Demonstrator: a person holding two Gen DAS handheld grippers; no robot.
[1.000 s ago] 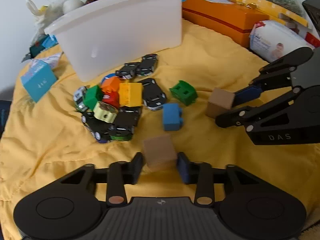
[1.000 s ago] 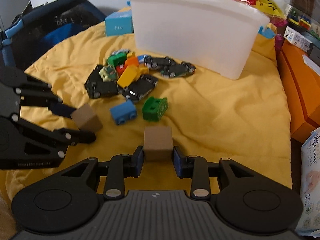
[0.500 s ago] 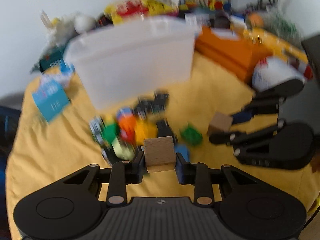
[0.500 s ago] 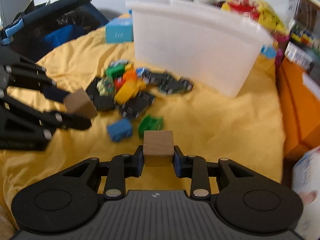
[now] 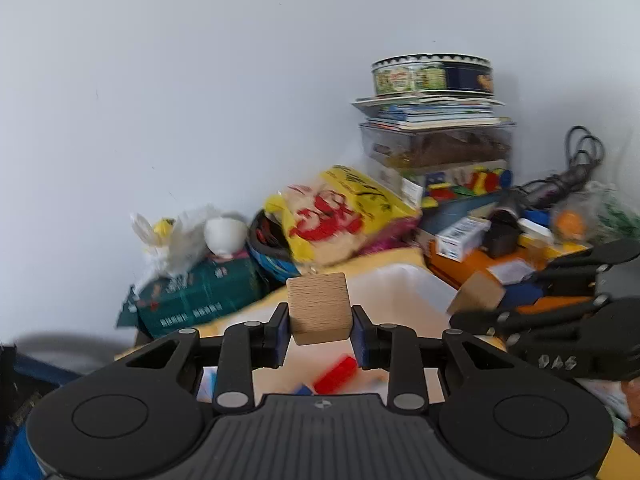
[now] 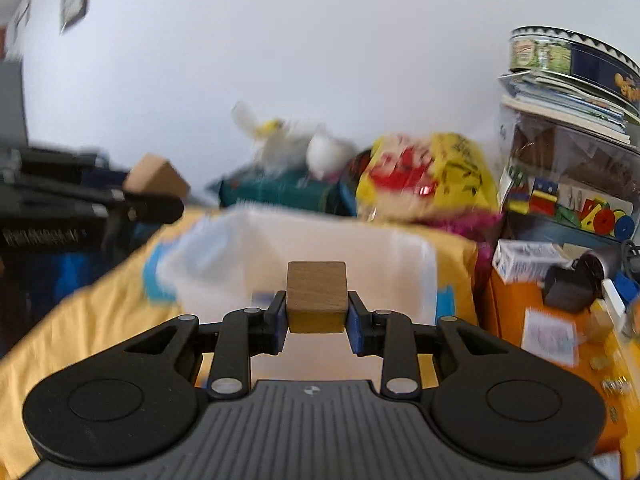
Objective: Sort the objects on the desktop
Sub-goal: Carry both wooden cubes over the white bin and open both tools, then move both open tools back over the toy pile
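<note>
My left gripper (image 5: pixel 319 322) is shut on a pale wooden cube (image 5: pixel 319 306), held up above the open white plastic bin (image 5: pixel 404 280). My right gripper (image 6: pixel 317 314) is shut on a darker wooden cube (image 6: pixel 317 300), raised in front of the same bin (image 6: pixel 248 256). In the left wrist view the right gripper (image 5: pixel 486 302) and its cube (image 5: pixel 476 294) hang at the right. In the right wrist view the left gripper (image 6: pixel 154 190) and its cube (image 6: pixel 156 178) show at the left. A red brick (image 5: pixel 335 368) lies inside the bin. The toy pile is out of view.
The yellow cloth (image 6: pixel 80 320) covers the surface. An orange box (image 6: pixel 516 312) with small items stands at the right. Behind the bin lie a yellow snack bag (image 5: pixel 340 212), a green book (image 5: pixel 200 292) and a stack topped by a round tin (image 5: pixel 432 74), against a white wall.
The left gripper closed on its cube. Both grippers then rose from the cloth with their cubes and tilted up, so the bin's open top and the wall now fill the views.
</note>
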